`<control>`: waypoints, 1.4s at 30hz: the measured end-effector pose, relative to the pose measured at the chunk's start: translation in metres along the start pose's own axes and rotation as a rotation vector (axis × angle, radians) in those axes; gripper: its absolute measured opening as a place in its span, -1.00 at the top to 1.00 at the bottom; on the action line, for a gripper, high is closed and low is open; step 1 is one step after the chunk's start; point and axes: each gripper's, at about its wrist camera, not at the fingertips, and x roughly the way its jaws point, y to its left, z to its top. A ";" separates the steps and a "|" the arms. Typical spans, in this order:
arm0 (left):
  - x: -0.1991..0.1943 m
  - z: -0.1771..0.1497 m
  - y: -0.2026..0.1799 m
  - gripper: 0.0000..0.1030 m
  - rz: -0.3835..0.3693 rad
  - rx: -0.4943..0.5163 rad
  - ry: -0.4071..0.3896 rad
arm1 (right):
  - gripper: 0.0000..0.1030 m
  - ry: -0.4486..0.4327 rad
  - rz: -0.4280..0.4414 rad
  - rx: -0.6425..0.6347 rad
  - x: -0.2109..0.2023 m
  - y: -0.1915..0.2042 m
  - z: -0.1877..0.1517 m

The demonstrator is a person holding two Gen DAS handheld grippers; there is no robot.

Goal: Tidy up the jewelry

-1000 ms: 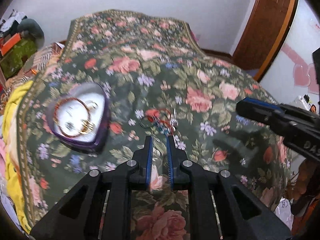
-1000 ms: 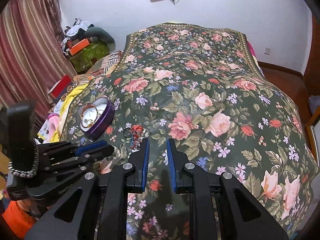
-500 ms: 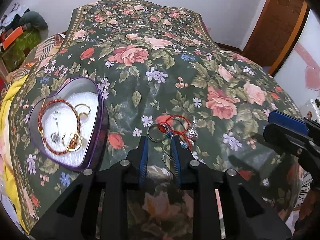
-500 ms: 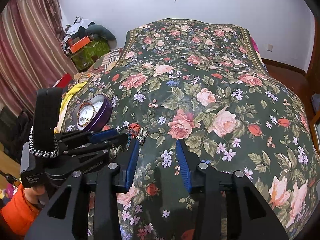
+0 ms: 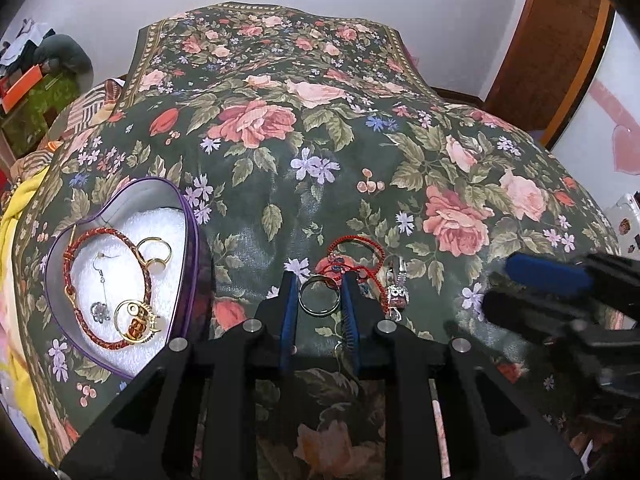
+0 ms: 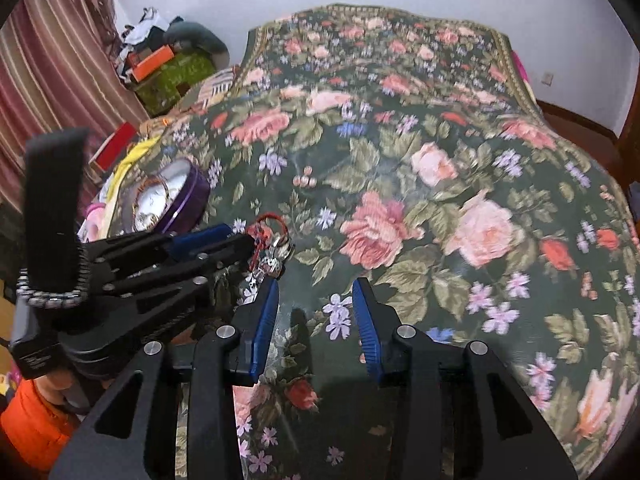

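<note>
A purple heart-shaped tin [image 5: 191, 224] with a white lining lies on the floral bedspread [image 5: 320, 140]. It holds a red braided bracelet [image 5: 120, 345], gold rings and an earring. To its right lie a metal ring [image 5: 320, 313], a red cord bracelet [image 5: 356, 240] and an owl charm [image 5: 397, 296]. My left gripper [image 5: 318, 280] is low over the spread, slightly open, its fingertips on either side of the ring. My right gripper [image 6: 316, 286] stands open over bare spread, right of the pile [image 6: 272, 248], with nothing between its fingers. It appears blurred in the left wrist view [image 5: 498, 284].
A beaded bracelet [image 6: 52, 300] is wrapped around the left gripper's mount, above an orange sleeve [image 6: 32, 420]. Yellow cloth [image 5: 16, 216] hangs at the bed's left edge. Boxes and clothes [image 6: 168, 64] and a striped curtain [image 6: 60, 72] stand beyond it. A wooden door [image 5: 560, 48] is at the right.
Both grippers sank toward the bedspread and closer to the loose jewelry. Both sets of jaws widened from nearly shut. The left fingertips now straddle the metal ring.
</note>
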 end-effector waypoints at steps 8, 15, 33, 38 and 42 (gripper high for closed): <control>-0.025 -0.008 0.005 0.60 -0.007 0.014 -0.049 | 0.32 0.040 -0.023 -0.032 0.017 0.012 0.004; -0.048 -0.015 0.010 0.59 -0.043 0.007 -0.077 | 0.32 0.074 -0.037 -0.068 0.028 0.023 0.007; -0.079 -0.023 0.017 0.59 -0.022 -0.002 -0.127 | 0.75 0.041 -0.064 -0.073 0.033 0.029 0.015; -0.085 -0.022 0.020 0.59 -0.013 -0.010 -0.141 | 0.84 -0.005 -0.057 -0.070 0.017 0.032 0.019; -0.092 -0.021 0.025 0.59 -0.008 -0.021 -0.155 | 0.84 -0.045 -0.077 -0.092 0.006 0.038 0.024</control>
